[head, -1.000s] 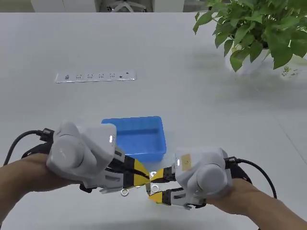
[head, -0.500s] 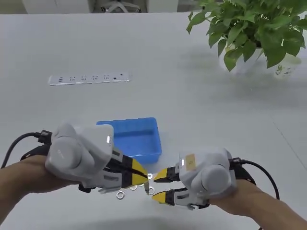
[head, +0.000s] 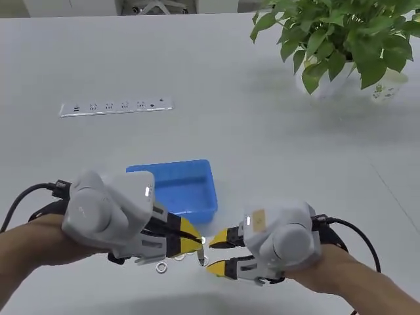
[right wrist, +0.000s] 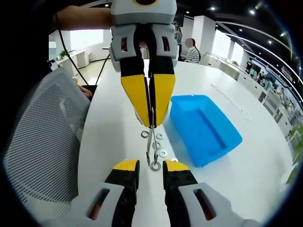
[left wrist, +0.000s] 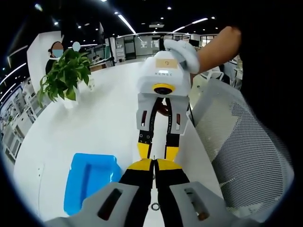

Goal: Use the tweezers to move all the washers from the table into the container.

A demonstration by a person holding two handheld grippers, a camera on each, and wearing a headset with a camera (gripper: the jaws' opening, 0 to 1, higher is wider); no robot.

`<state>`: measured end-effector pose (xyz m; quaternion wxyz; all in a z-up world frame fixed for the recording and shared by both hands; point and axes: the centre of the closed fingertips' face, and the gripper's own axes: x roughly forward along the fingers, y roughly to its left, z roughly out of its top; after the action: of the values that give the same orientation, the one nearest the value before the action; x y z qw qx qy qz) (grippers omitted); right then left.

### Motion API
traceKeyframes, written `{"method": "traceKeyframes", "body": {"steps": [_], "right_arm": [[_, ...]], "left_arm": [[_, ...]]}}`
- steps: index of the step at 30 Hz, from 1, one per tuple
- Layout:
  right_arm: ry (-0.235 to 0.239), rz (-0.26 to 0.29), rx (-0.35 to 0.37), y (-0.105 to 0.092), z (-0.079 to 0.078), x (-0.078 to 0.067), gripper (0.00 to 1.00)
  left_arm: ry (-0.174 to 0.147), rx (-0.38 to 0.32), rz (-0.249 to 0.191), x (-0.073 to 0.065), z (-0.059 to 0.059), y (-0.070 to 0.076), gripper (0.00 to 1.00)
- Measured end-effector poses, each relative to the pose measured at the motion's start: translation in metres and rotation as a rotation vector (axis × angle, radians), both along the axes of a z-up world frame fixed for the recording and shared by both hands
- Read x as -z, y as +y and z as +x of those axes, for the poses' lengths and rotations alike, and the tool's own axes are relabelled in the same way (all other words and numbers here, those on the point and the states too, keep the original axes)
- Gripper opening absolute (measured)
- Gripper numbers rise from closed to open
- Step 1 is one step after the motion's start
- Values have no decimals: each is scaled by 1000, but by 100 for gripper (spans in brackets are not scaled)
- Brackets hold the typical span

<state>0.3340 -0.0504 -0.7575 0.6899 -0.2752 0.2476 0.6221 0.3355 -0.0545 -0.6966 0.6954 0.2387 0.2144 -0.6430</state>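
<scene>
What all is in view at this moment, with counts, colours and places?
table: one, white, under everything
container: one, blue, on the table just beyond the claws
washers: at least four, silver, loose on the table between the claws
tweezers: one pair, silver, in the left claw, tips at a washer
power strip: one, white, far side, left in the head view
plant: one, green, in a white pot, far right
chair: one, grey mesh, beside the table
left claw: yellow-tipped, shut on the tweezers
right claw: yellow-tipped, open, facing the left one
hands: two, one holding each gripper
</scene>
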Motion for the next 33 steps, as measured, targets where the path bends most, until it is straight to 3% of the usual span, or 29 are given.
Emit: {"method": "traceKeyframes", "body": {"steps": [33], "right_arm": [[26,9,-4,11,3,12,16]], "left_arm": [[36,-11,-4,4,4,0,4]]}}
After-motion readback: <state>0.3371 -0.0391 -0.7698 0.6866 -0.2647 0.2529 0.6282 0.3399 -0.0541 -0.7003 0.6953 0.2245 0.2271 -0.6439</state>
